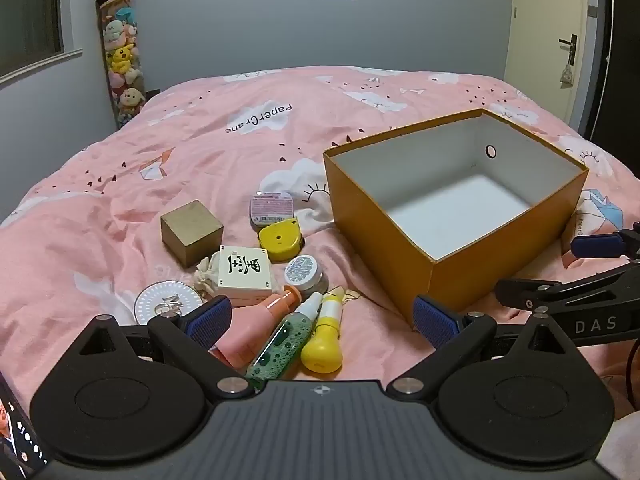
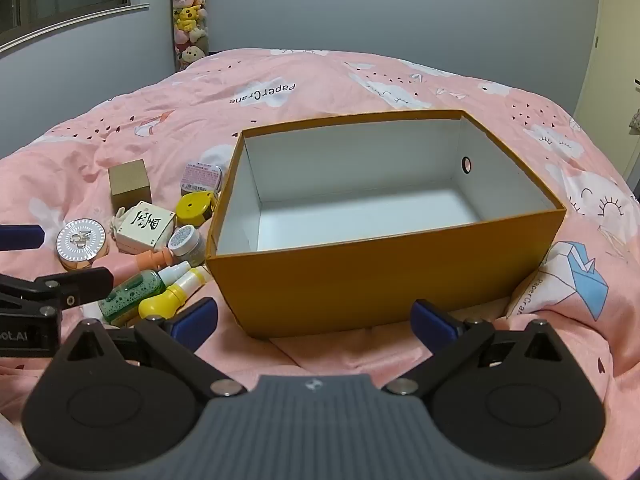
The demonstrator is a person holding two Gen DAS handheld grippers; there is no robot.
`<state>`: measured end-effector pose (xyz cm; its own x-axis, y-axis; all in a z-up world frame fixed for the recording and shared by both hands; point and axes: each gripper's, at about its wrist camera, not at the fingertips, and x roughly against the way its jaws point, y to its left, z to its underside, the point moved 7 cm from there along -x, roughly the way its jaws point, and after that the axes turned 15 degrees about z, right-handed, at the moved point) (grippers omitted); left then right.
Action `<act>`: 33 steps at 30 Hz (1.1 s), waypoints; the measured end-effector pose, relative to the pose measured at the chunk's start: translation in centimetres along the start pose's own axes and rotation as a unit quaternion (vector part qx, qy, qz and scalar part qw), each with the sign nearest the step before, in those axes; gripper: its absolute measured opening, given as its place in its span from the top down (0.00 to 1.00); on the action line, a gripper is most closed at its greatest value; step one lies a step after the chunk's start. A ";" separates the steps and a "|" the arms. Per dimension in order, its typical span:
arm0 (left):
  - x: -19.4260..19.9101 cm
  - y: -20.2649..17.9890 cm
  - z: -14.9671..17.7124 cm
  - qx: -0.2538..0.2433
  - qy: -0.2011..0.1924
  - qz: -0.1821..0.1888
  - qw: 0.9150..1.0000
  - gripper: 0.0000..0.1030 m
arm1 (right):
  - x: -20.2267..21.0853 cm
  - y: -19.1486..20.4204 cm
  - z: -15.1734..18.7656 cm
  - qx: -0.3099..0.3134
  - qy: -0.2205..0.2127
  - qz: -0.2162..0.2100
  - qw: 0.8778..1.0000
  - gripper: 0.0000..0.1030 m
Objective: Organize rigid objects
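A: Nearest us was the left tool (image 1: 322,320), its blue pads spread as wide as they go and gripping nothing. Right under it lay the green bottle (image 1: 280,340), the yellow bottle (image 1: 324,340) and the pink bottle (image 1: 260,320), side by side on the bed (image 1: 120,220).

B: And the right tool (image 2: 314,322) was just as wide open and just as empty, aimed at the near wall of the orange box (image 2: 384,280). We judged the split sensible: one tool over the heap, one by the container.

A: The box stood open-topped with nothing inside, just beside the clutter, so we reckoned every piece still had to go in.

B: What did our left view give that the right did not?

A: The bottles in full, and the white calligraphy box (image 1: 245,274) resting on a cloth pouch (image 1: 206,276). The brown cube (image 1: 191,232), yellow tape measure (image 1: 279,242), pink tin (image 1: 272,208), glitter jar (image 1: 302,272) and round compact (image 1: 168,304) were clustered behind.

B: Ours showed the whole box floor, bare and white, and the paper-crane print beside it.
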<state>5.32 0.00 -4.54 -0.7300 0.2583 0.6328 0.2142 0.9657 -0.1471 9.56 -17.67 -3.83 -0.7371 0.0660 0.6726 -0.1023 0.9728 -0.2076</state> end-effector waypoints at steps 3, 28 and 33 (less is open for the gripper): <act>0.0 0.0 0.0 0.000 -0.001 0.001 1.000 0.00 | 0.0 0.0 0.0 0.000 0.001 0.000 1.000 0.02; -0.1 0.0 0.0 -0.003 0.001 0.001 1.000 0.00 | 0.0 0.3 0.2 0.004 0.003 -0.002 1.000 0.02; 0.2 -0.3 -0.3 -0.004 -0.002 0.002 1.000 0.00 | 0.0 0.3 0.2 0.004 0.003 -0.002 1.000 0.02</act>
<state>5.31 -0.26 -4.09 -0.7310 0.2627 0.6298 0.2222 0.9643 -0.1443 9.43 -17.45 -4.07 -0.7322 0.0644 0.6781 -0.1100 0.9713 -0.2110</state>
